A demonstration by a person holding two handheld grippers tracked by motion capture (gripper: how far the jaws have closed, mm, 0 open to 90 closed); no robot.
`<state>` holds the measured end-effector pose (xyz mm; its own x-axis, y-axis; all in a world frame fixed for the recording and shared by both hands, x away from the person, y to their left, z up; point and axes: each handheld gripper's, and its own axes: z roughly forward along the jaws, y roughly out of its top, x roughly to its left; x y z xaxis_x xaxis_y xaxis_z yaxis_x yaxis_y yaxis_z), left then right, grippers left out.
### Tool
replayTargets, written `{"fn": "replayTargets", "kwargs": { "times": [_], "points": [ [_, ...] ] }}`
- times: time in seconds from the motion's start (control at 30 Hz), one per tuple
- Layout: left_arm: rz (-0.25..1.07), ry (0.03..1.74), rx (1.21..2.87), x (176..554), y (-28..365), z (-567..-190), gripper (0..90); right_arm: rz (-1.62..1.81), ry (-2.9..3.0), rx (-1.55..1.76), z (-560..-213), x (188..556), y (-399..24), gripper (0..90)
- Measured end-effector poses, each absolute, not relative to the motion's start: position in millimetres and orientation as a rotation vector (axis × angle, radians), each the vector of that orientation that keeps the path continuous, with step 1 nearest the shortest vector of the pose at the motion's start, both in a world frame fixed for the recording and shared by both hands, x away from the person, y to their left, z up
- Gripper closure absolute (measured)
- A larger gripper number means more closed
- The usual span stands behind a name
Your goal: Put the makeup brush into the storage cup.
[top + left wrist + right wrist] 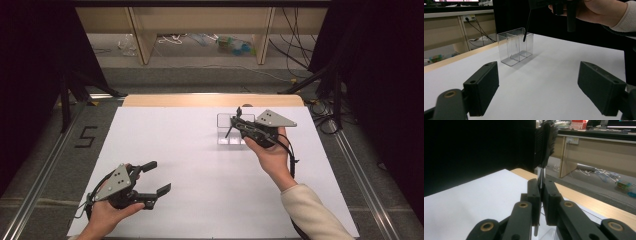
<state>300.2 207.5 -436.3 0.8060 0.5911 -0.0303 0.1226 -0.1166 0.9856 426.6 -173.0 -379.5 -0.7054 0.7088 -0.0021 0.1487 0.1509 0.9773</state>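
The right gripper (239,121) clamped a black brush (545,142), handle tip inside the clear divided holder (515,46); the left gripper (156,176) jaws stood open.

White sheet (200,165) over wooden table (210,100), number 5 (86,136) on floor off its left edge, cables (295,35) beyond far edge

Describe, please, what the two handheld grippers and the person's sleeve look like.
Both the left gripper and right gripper are black, with a grey three-cornered plate on top and a trailing black cable. Their blocky jaws have brass-coloured pivots. A cream sleeve covers the right forearm.
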Motion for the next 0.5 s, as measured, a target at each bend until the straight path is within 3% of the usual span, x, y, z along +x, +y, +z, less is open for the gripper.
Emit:
{"fn": "replayTargets", "kwargs": {
  "times": [0.5],
  "points": [
    [0.439,0.567,1.663,300.2,207.6,-436.2,17.4,1.583,1.952,0.809,-376.8,431.2,-172.4,85.4]
  ]
}}
